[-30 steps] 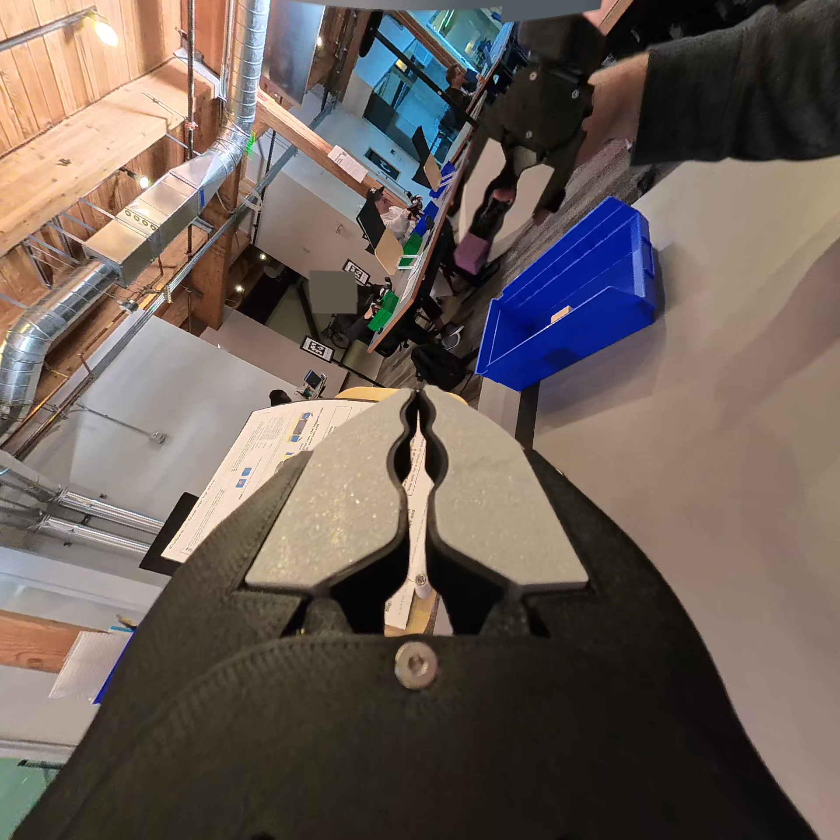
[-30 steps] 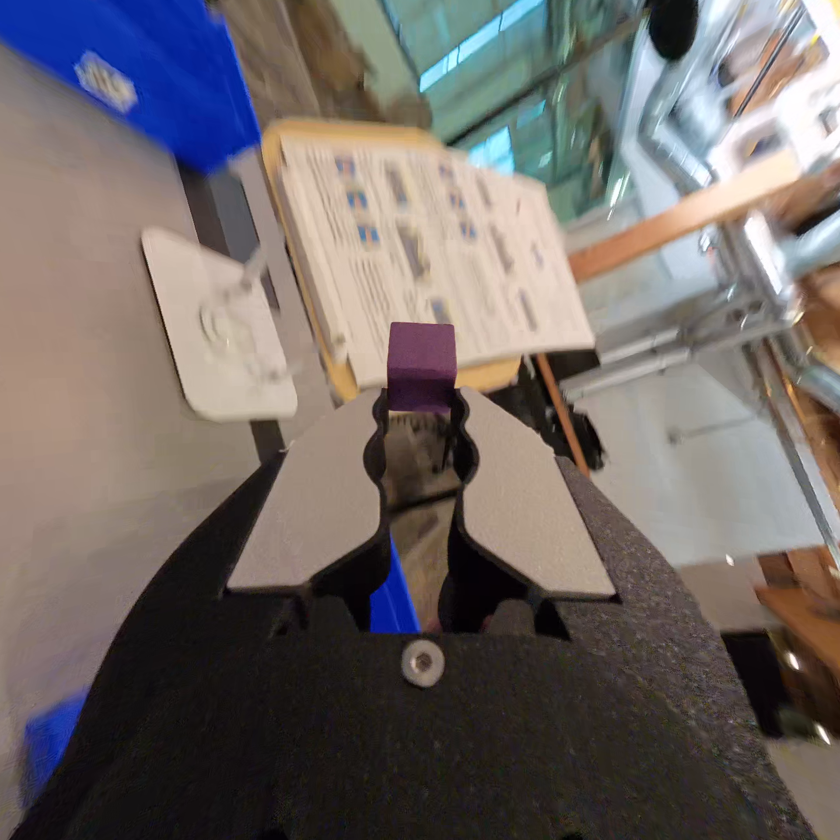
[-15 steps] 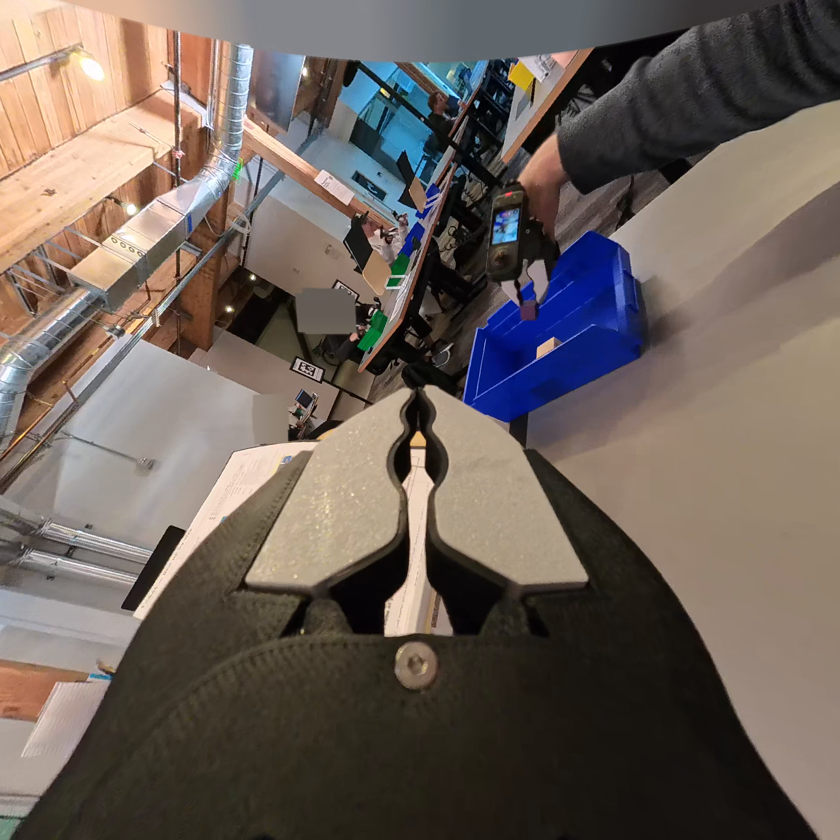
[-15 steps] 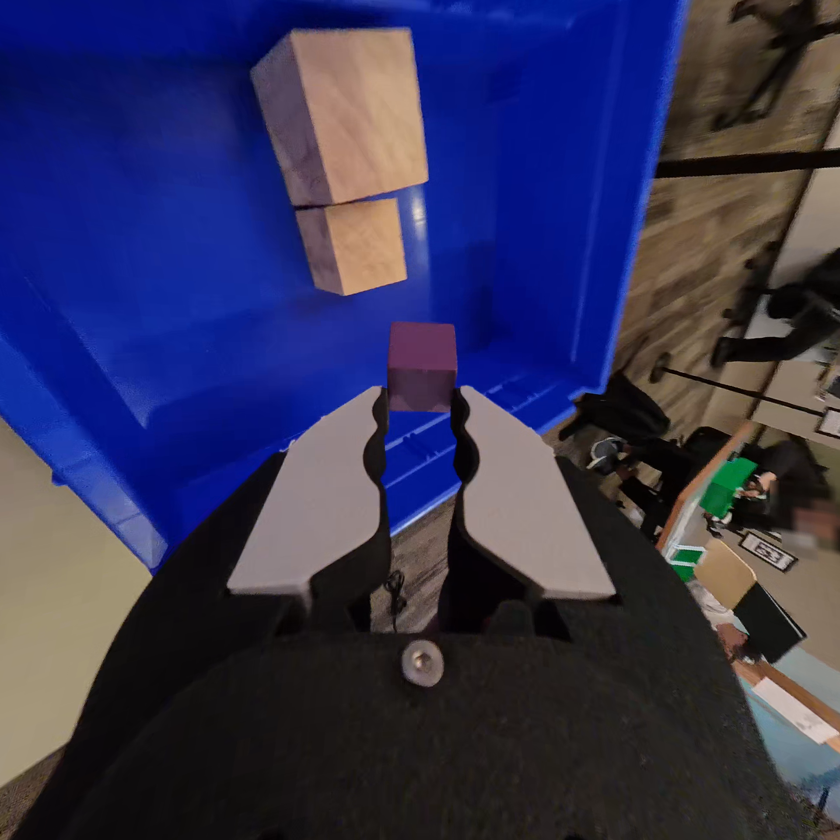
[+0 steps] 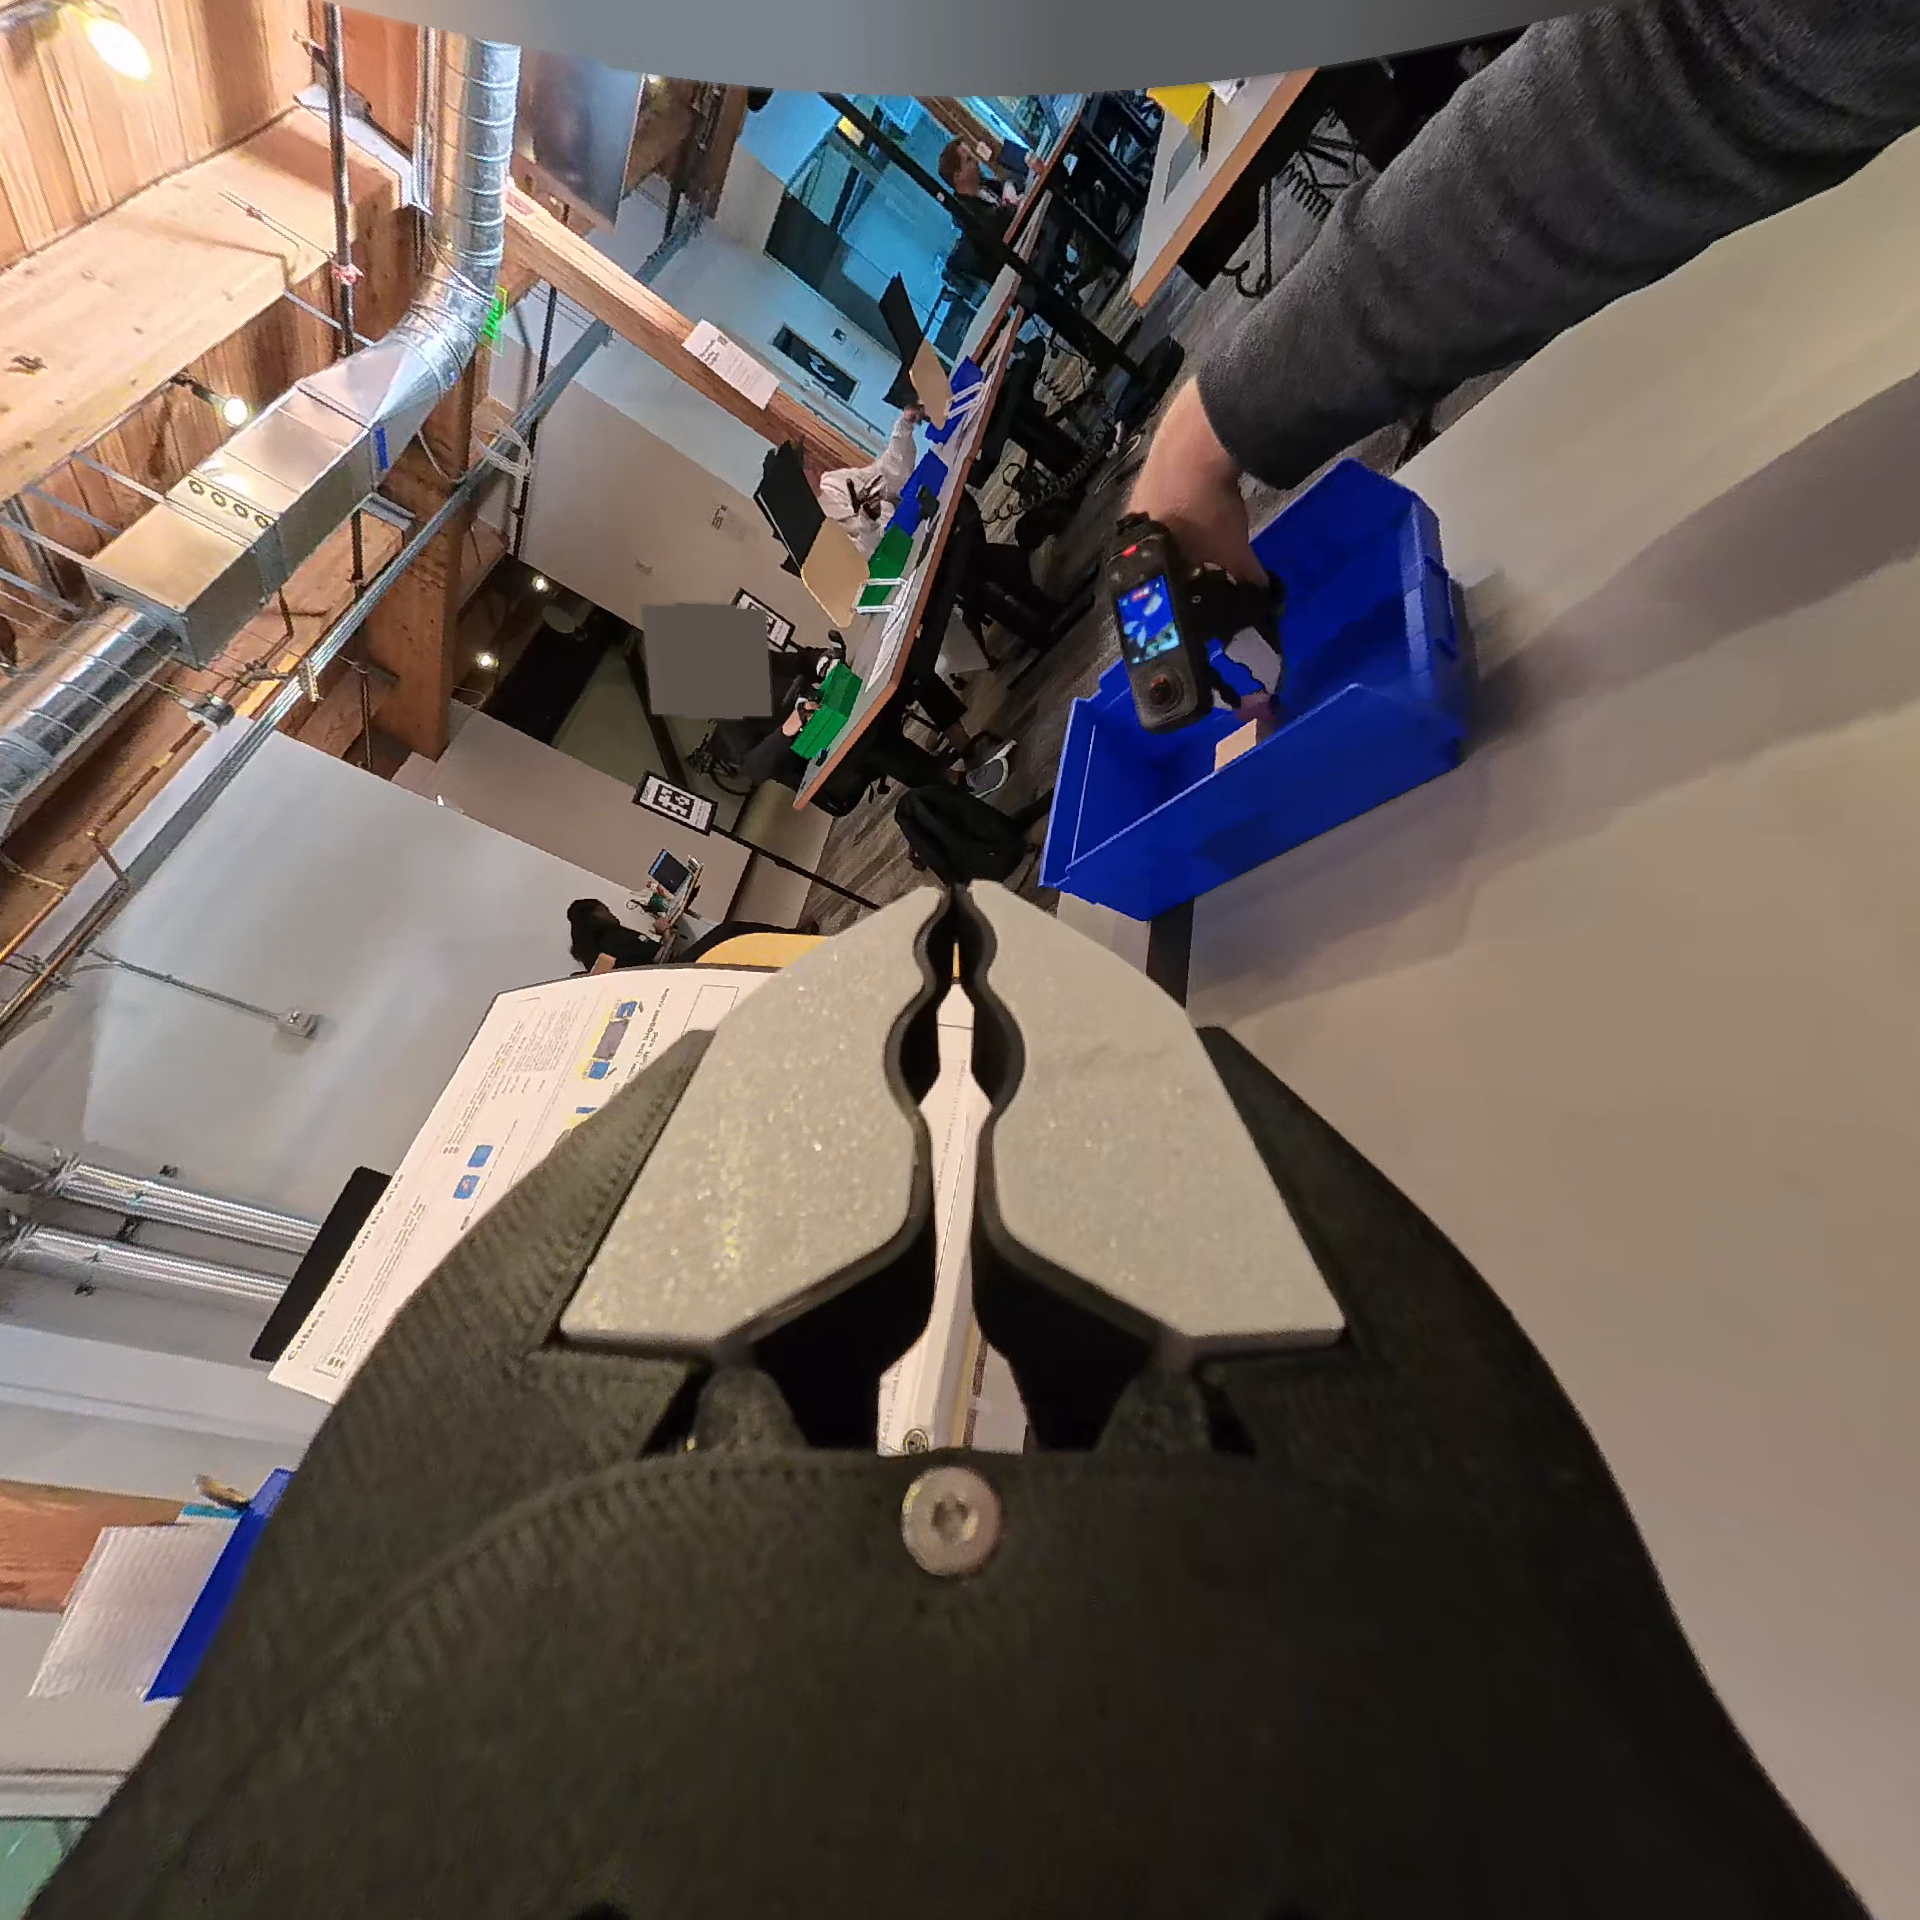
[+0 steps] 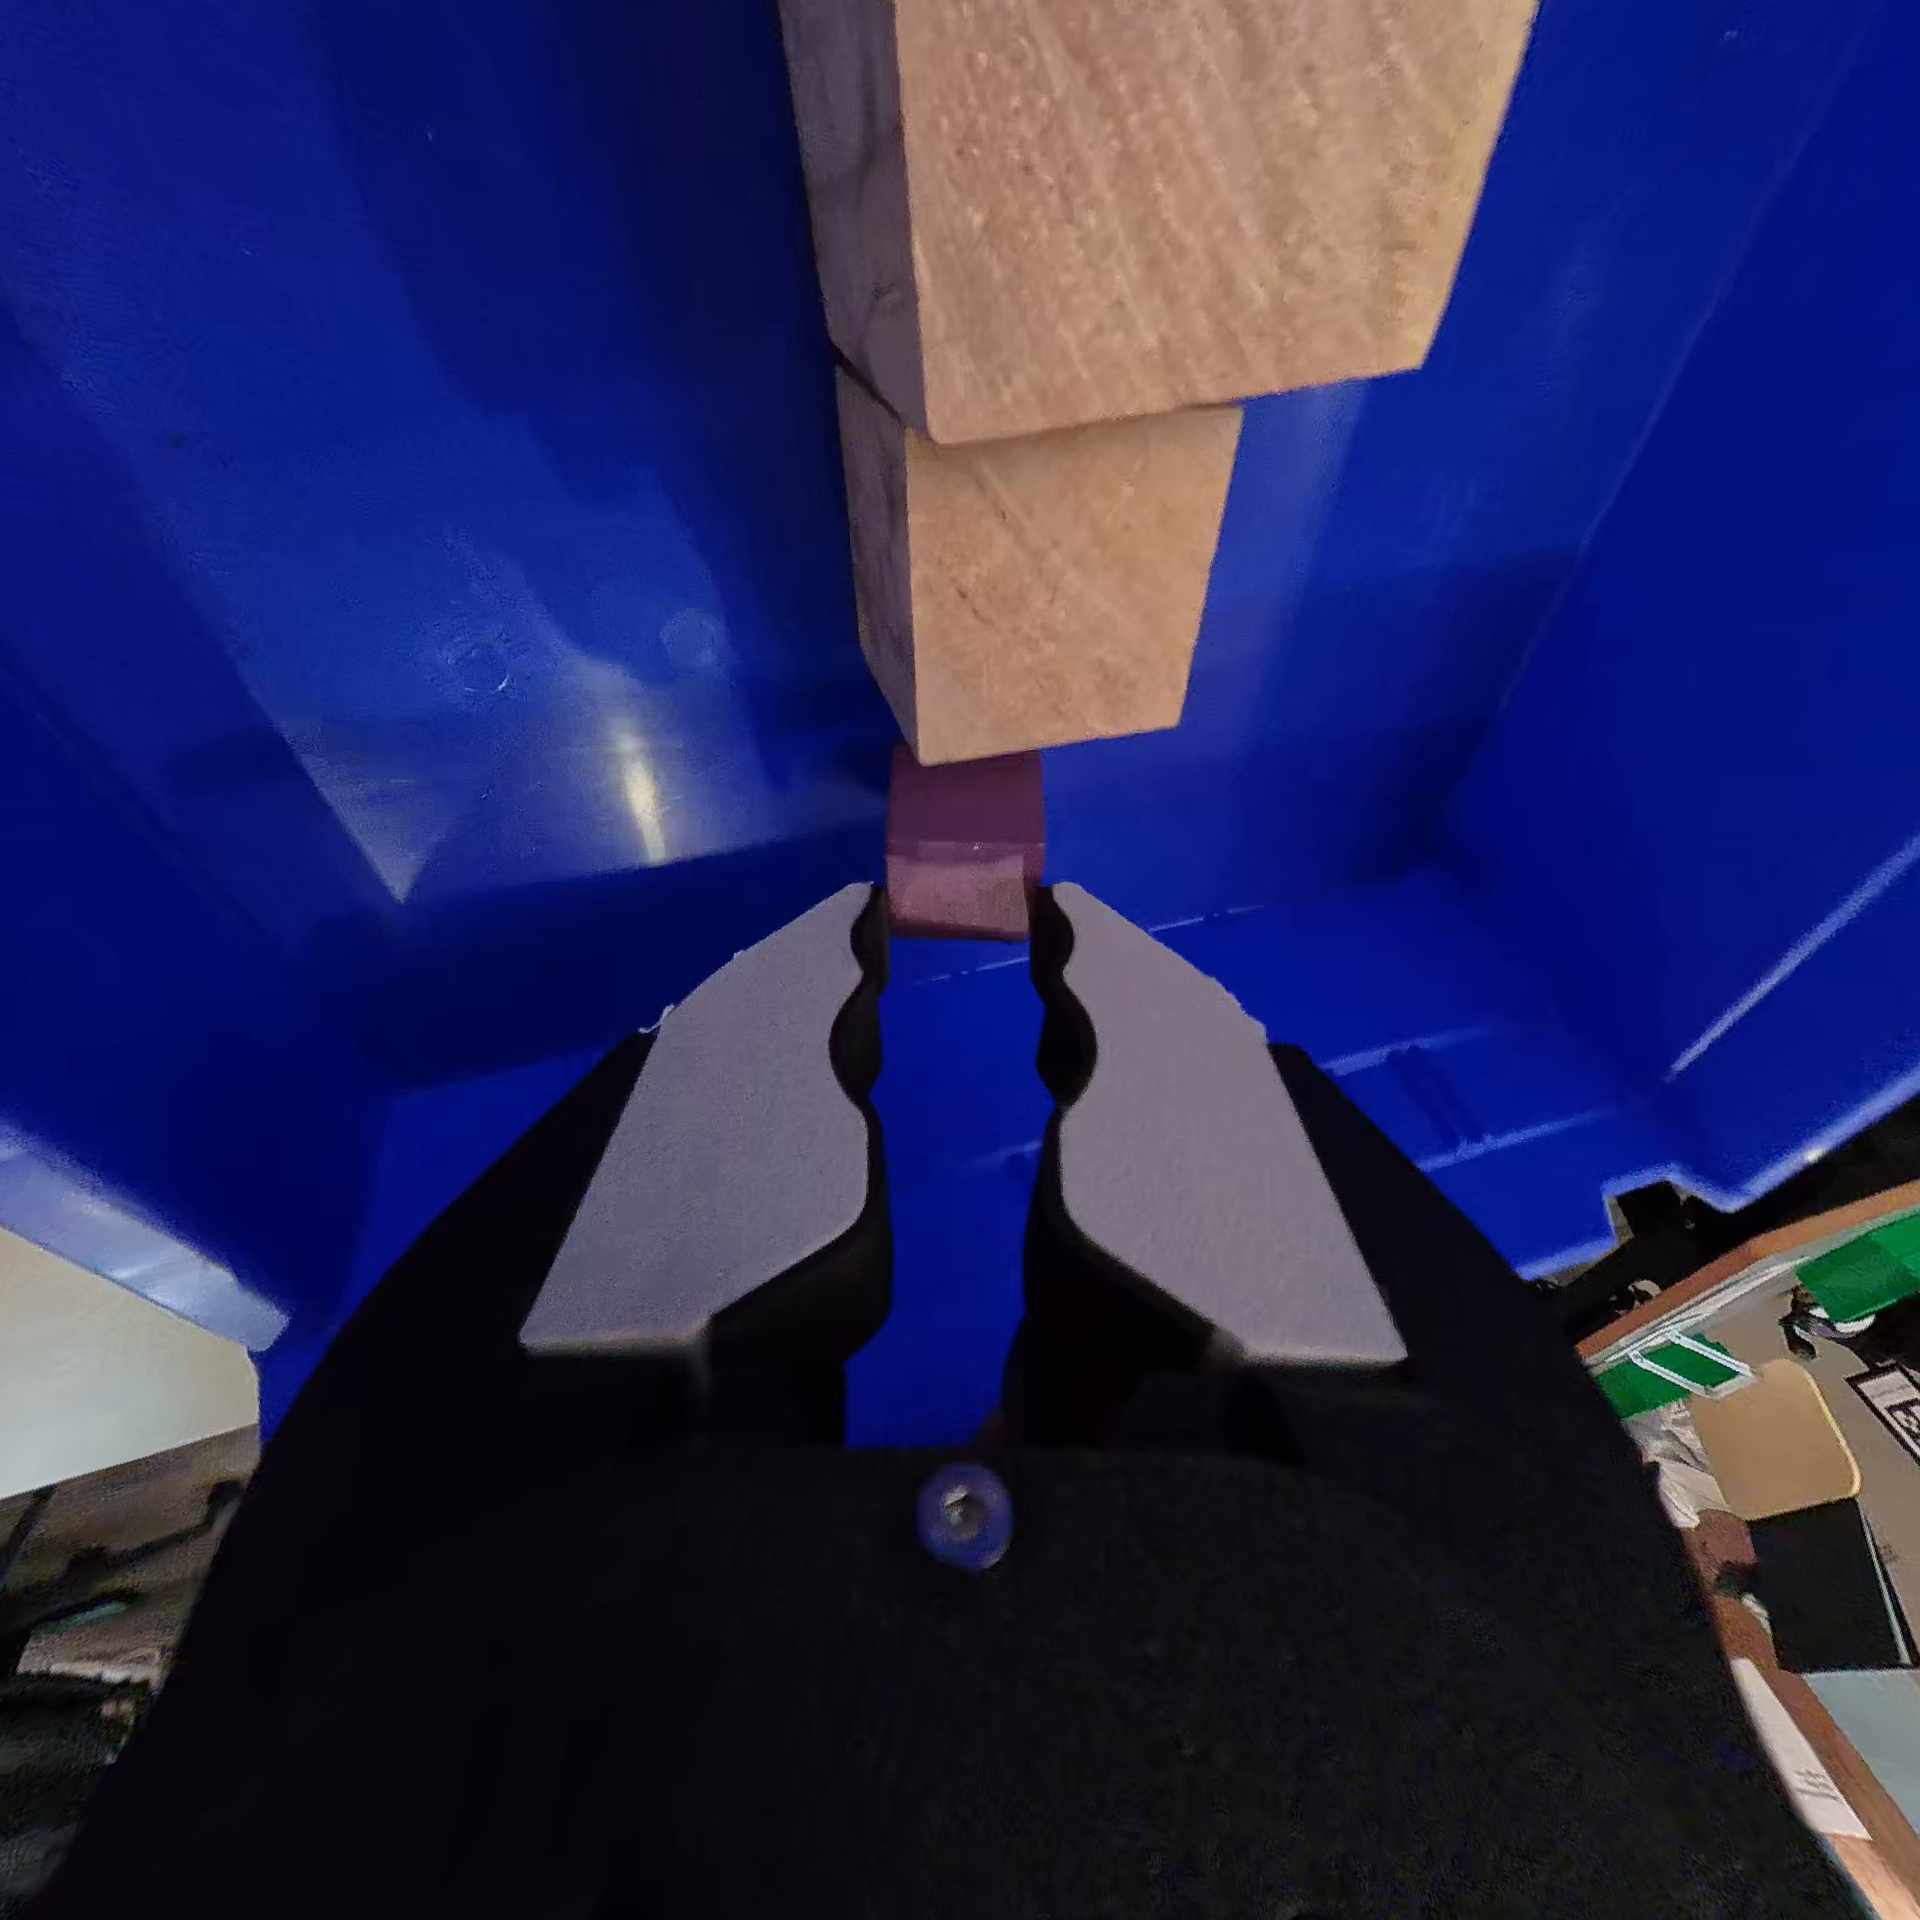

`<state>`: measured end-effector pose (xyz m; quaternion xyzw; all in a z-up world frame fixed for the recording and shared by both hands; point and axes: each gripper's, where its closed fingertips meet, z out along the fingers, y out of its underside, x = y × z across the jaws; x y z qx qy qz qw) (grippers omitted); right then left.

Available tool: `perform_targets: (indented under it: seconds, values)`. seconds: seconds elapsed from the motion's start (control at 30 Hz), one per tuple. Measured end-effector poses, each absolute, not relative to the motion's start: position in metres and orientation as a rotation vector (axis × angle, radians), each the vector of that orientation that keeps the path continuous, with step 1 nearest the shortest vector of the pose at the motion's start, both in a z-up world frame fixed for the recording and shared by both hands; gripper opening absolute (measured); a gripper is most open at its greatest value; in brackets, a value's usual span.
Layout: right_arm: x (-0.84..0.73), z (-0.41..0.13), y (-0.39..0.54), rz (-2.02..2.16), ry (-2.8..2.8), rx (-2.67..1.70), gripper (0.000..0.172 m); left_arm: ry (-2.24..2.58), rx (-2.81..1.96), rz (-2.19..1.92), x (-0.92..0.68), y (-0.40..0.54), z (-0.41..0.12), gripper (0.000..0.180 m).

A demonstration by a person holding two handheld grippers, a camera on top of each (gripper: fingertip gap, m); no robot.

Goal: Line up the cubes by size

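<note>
Left tongs (image 5: pixel 954 914) are clenched tight on nothing, tips meeting in the air just off the edge of the pale counter (image 5: pixel 1610 1091). That view is the only one that gives me the wider room: a printed sheet (image 5: pixel 540 1101) on a stand under the tips, ductwork (image 5: pixel 312 447) overhead, desks with people further back, and the blue bin (image 5: pixel 1247 810) sitting at the counter's far edge. From there I can see my other hand (image 5: pixel 1195 499) in a grey sleeve (image 5: pixel 1507 260) reaching the second tool into the bin, but only a sliver of one wooden block shows above the bin wall.

Right tongs (image 6: pixel 962 902) are where the detail is. They're gripping a small purple cube (image 6: pixel 964 862), both fingertips pressed on its sides, down inside the blue bin (image 6: pixel 416 520). Straight ahead of it sits a medium wooden cube (image 6: pixel 1039 592), with the purple one right up against its near face as far as I can tell, and beyond that a large wooden cube (image 6: pixel 1143 187) touching the medium one. So the three run in one row, big to small toward me. None of that row is readable from the left view. Bit of the counter's corner (image 6: pixel 94 1340) shows lower left, and desks at lower right.
</note>
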<state>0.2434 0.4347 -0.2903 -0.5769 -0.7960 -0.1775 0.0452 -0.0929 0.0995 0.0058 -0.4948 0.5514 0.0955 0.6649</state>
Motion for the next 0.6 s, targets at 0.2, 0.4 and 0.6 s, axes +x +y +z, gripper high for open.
perform_targets:
  seconds: [0.2,0.4,0.6]
  values:
    - [0.239,-0.296,0.437,-0.543,-2.463,-1.781,0.026,1.259,-1.129,0.222,-0.091,0.102,0.002,0.0]
    - [0.236,-0.298,0.438,-0.557,-2.488,-1.766,0.032,1.274,-1.135,0.217,-0.089,0.102,-0.001,0.0]
    - [0.229,-0.271,0.443,-0.61,-2.379,-1.709,0.04,1.274,-1.141,0.224,-0.09,0.104,-0.002,0.0]
